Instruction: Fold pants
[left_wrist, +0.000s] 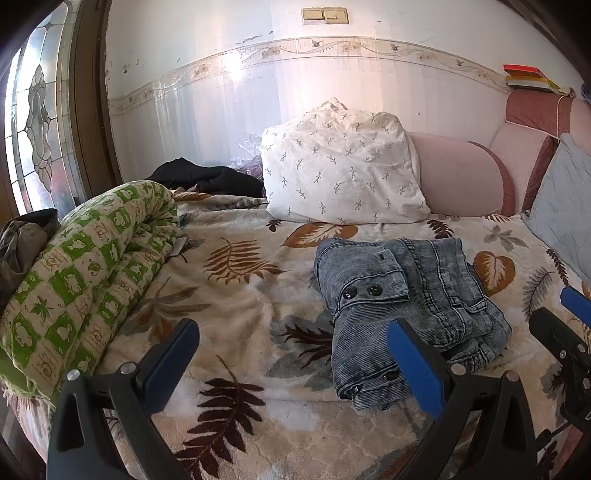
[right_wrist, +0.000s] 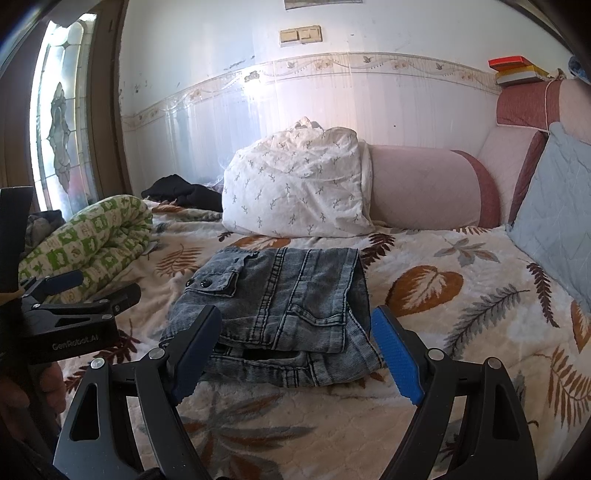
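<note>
Folded denim pants (right_wrist: 280, 314) laid on leaf-print blanket (right_wrist: 443, 332), in front of white pillow (right_wrist: 295, 188). Left gripper (left_wrist: 295, 354) spread wide, nothing held. Right gripper (right_wrist: 295, 354) spread wide, nothing gripped.

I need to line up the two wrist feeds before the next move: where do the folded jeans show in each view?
Left wrist: the folded jeans lie right of centre on the leaf-print blanket, partly behind the left gripper's right finger.
Right wrist: the folded jeans lie at centre, just beyond the open right gripper.
Shared landmark: the white sprig-print pillow, behind the jeans in both.
</note>
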